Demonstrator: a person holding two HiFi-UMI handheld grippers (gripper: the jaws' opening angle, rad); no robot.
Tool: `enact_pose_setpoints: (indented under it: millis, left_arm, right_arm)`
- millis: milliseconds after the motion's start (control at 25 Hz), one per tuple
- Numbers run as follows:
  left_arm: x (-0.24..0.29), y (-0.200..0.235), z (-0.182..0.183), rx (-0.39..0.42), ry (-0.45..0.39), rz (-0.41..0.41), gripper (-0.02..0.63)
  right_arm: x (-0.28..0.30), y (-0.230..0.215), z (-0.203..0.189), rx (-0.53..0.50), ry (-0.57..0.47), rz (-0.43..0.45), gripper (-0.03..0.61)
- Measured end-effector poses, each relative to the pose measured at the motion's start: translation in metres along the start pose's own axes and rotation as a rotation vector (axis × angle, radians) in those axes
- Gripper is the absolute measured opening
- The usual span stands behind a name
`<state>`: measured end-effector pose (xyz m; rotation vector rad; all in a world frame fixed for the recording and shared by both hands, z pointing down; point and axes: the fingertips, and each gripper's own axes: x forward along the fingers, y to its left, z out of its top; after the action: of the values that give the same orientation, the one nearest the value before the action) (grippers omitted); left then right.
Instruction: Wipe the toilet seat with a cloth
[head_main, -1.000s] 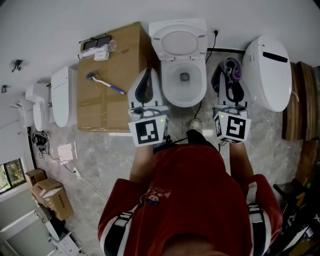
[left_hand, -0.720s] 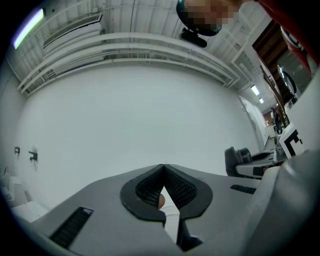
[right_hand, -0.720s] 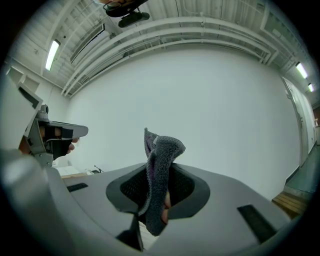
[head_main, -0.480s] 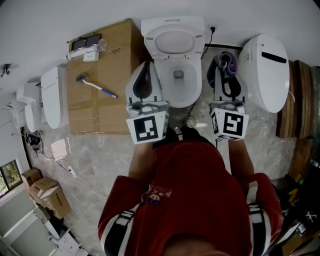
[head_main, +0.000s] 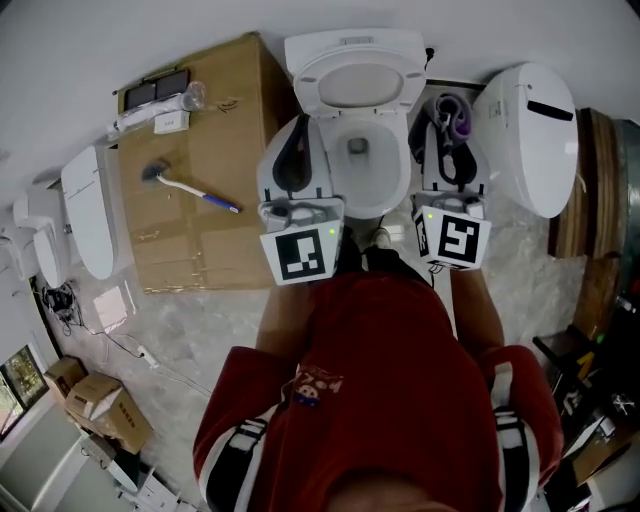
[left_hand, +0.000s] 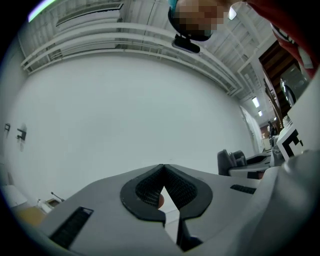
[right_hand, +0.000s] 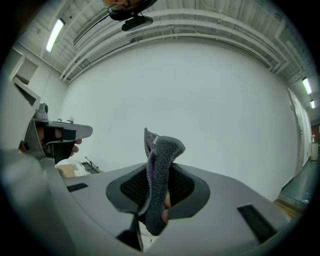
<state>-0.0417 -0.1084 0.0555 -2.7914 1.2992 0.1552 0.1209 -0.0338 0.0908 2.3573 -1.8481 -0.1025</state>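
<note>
The person stands facing the toilet (head_main: 378, 203), which occupies the 12 o'clock position in the head view, with its raised lid (head_main: 355, 85) leaning back against the white wall. From this height the seat cannot be separated from the bowl rim. The left gripper (head_main: 298, 135) is held over the bowl's 9 o'clock edge. In the left gripper view its jaws (left_hand: 163, 166) are clenched tip to tip with nothing gripped between the pads. The right gripper (head_main: 445, 125) is held just off the bowl's 3 o'clock side, between the toilet and a second white toilet unit (head_main: 528, 135) at 2 o'clock. Its jaws are clenched on the cloth (head_main: 460, 122), a grey knit piece with a purple edge. In the right gripper view the cloth (right_hand: 160, 165) is pinched at mid-length between the ribbed pads (right_hand: 131, 187), with one fold standing up above the jaw tips toward 12 o'clock and the other end hanging below them toward 6 o'clock. The cloth is clear of the toilet. A large cardboard box (head_main: 215, 110) stands at 10 o'clock, touching the toilet's left flank, and a brush (head_main: 195, 187) with a blue handle lies on its top. Another white unit (head_main: 85, 205) stands at 9 o'clock beside the box. The floor (head_main: 190, 320) is grey marble-pattern tile.
</note>
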Motion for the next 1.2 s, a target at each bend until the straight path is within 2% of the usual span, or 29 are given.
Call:
enact_pose_setpoints:
  millis: [240, 400, 600, 800, 1040, 1200]
  left_arm:
    - [0.032, 0.034, -0.035, -0.051, -0.023, -0.058, 0.012]
    - [0.045, 0.040, -0.062, -0.063, -0.027, -0.075, 0.012]
    - [0.063, 0.034, -0.102, -0.044, -0.040, -0.063, 0.012]
    - [0.075, 0.028, -0.147, -0.040, -0.011, -0.025, 0.012]
    - [0.078, 0.031, -0.184, -0.043, -0.012, 0.016, 0.012]
    - [0.080, 0.035, -0.201, -0.040, -0.014, 0.029, 0.012]
  right_arm:
    - [0.046, 0.028, -0.024, -0.026, 0.029, -0.044, 0.074]
    - [0.071, 0.038, -0.053, -0.034, 0.061, -0.035, 0.074]
    - [0.109, 0.040, -0.096, -0.025, 0.065, 0.001, 0.074]
    - [0.142, 0.039, -0.137, -0.011, 0.053, 0.034, 0.074]
    - [0.186, 0.062, -0.164, 0.003, -0.017, 0.077, 0.074]
    - [0.210, 0.072, -0.182, -0.012, -0.021, 0.073, 0.074]
